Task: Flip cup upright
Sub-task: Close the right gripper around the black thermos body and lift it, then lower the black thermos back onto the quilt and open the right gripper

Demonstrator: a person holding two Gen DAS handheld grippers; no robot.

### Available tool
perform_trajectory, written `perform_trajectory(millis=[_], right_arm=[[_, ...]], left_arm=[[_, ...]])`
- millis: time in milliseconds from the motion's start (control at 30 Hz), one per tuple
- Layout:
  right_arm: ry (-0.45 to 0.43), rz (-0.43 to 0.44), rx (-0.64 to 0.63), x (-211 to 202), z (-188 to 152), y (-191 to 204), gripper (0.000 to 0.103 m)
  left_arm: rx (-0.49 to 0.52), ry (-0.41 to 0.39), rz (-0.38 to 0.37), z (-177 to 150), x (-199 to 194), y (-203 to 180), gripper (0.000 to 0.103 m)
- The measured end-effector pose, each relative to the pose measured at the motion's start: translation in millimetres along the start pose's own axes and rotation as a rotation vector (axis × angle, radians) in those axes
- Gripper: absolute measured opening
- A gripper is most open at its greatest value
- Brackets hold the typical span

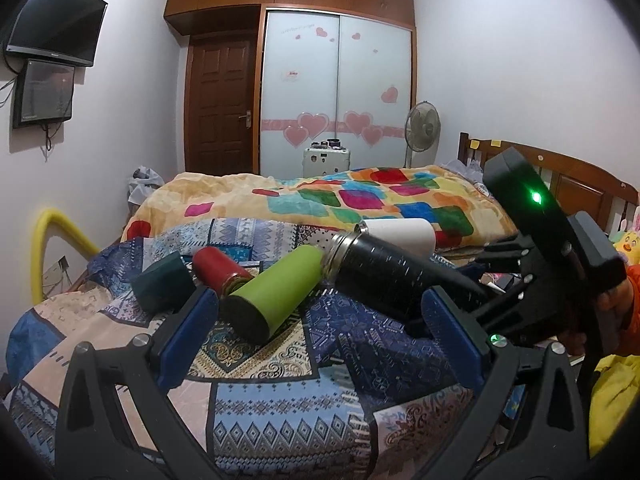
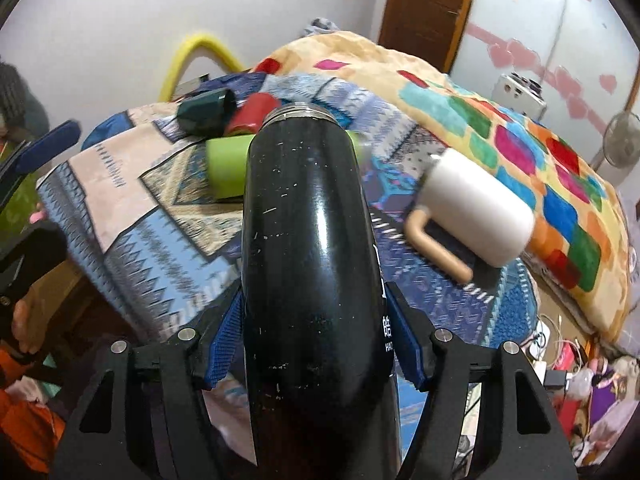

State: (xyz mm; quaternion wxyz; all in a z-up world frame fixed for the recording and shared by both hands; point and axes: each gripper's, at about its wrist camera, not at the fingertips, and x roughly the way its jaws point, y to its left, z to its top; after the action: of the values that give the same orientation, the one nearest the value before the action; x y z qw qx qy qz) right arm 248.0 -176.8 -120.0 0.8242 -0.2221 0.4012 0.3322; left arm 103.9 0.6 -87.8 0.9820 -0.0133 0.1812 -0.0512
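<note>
The scuffed black metal flask-style cup [image 2: 308,240], clamped at its lower body by the right gripper [image 2: 312,340], is lifted above the patterned quilt [image 1: 280,400], threaded mouth toward 12 o'clock; next, rotate it mouth-up and set it down, while the left gripper [image 1: 320,340] hovers spread and empty.

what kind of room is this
A home bedroom, most likely: a bed with a wooden headboard and a colourful quilt, a sliding-door wardrobe with heart stickers, and a wall-mounted TV. The cups lie on the patterned bedspread.
</note>
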Motion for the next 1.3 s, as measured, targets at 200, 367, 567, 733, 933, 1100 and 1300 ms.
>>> perform_trajectory(millis=[200, 367, 567, 733, 933, 1100, 1300], right_arm=[[0.078, 0.032, -0.029, 28, -5, 19, 0.063], [0.131, 0.052, -0.033, 51, -3, 24, 0.063], [0.167, 0.066, -0.041, 63, 5, 30, 0.064], [0.201, 0.068, -0.052, 68, 10, 35, 0.064], [0.13, 0.044, -0.033, 48, 6, 32, 0.068], [0.004, 0.019, 0.022, 4, 2, 14, 0.076], [-0.091, -0.159, 0.156, -21, -21, -41, 0.089]], left_arm=[[-0.003, 0.017, 0.016, -6, -4, 4, 0.103], [-0.004, 0.033, 0.02, -12, 0, 10, 0.103], [-0.028, 0.062, 0.018, -19, 10, 18, 0.103], [-0.043, 0.08, 0.021, -22, 17, 23, 0.103], [-0.039, 0.083, 0.052, -21, 20, 27, 0.103], [-0.034, 0.111, 0.073, -22, 32, 31, 0.103], [-0.056, 0.193, 0.039, -28, 62, 27, 0.103]])
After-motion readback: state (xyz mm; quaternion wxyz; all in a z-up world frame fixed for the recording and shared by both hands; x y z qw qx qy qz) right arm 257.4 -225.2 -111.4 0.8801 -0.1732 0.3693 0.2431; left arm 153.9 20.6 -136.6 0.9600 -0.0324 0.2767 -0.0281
